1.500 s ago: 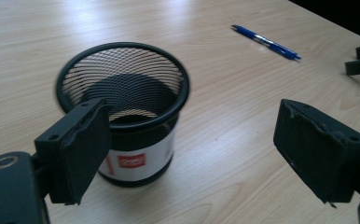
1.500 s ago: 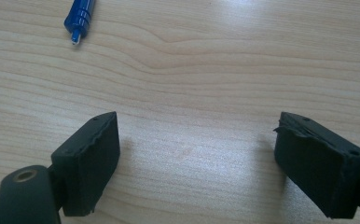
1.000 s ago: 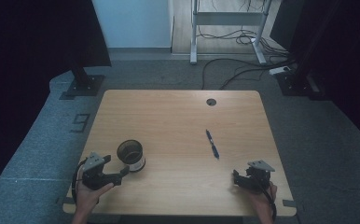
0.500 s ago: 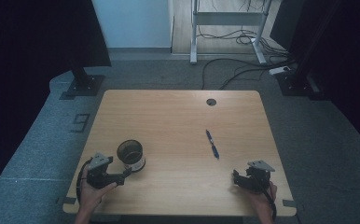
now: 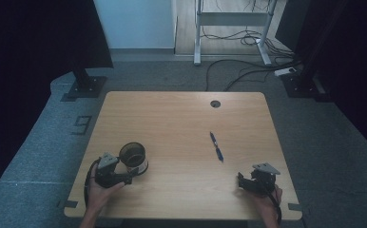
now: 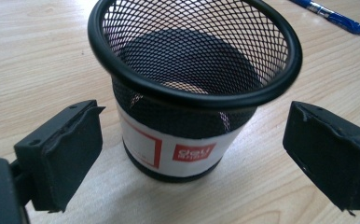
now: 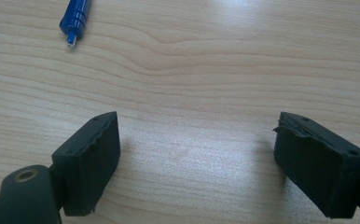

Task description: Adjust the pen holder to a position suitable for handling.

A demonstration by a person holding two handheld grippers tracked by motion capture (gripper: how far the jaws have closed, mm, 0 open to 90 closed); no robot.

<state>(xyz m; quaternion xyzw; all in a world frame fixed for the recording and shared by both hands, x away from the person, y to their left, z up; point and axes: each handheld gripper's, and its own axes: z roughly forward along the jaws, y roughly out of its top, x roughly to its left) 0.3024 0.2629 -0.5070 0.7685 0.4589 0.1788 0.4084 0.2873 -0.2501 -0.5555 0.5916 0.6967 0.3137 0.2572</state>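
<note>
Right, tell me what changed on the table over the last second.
The left gripper has shifted slightly, closing in on the mesh pen cup, jaws open either side of it, not gripping. The cup, the blue pen and the open right gripper stayed put.

L gripper (image 5: 124,176) & R gripper (image 5: 242,182): both jaws wide apart, held low.

The mesh cup (image 6: 192,88) is black wire in a diamond lattice, with a solid black rim and a white label band printed with a red square outline and a red block bearing white letters. The pen (image 5: 216,147) is blue — glossy, with a paler tip. The table (image 5: 172,118) is light wood with fine grain lines — both grippers' pads (image 7: 89,161) are matt black.
</note>
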